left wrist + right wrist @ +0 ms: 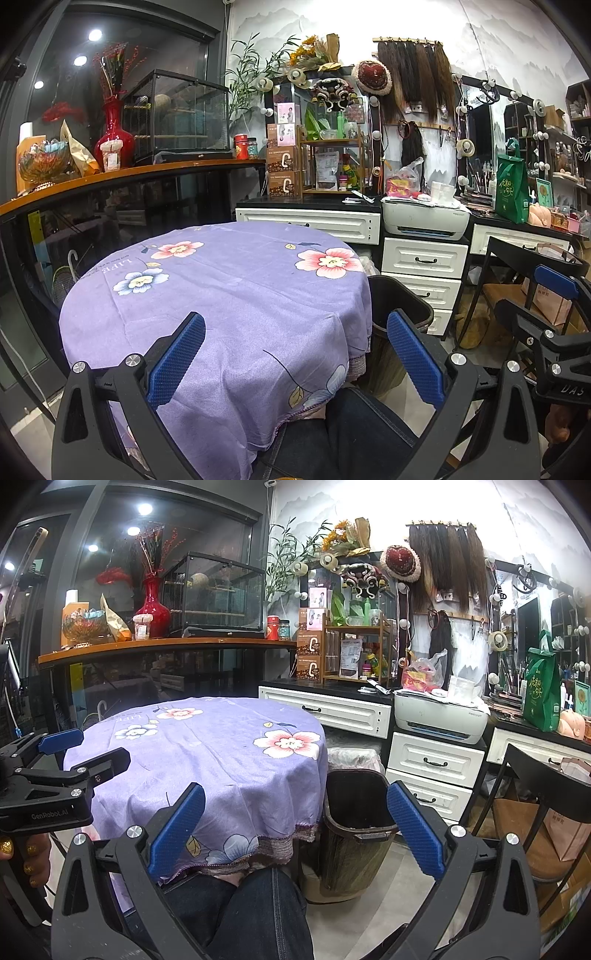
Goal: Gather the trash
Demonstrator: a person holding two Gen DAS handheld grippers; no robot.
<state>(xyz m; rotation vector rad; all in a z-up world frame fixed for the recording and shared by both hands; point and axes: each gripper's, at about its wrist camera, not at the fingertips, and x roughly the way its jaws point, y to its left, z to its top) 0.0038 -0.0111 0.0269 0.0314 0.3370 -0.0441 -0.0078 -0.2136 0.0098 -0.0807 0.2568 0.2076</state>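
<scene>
- A small, crowded hair and make-up studio or shop.
- At one o'clock, long hair extensions (415, 75) hang in a row on the wall.
- At two o'clock, bulb-lit vanity mirrors (529, 622) stand above white drawer units (424, 257).
- At eleven o'clock, a counter (122, 175) bears a red vase (114, 134).

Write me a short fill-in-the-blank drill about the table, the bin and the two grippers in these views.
1. The round table is covered with a floral cloth whose main colour is ____.
2. The dark trash bin stands on the ____ beside the table.
3. The left gripper and the right gripper both have their jaws ____, holding nothing.

Missing words: purple; floor; open
</scene>
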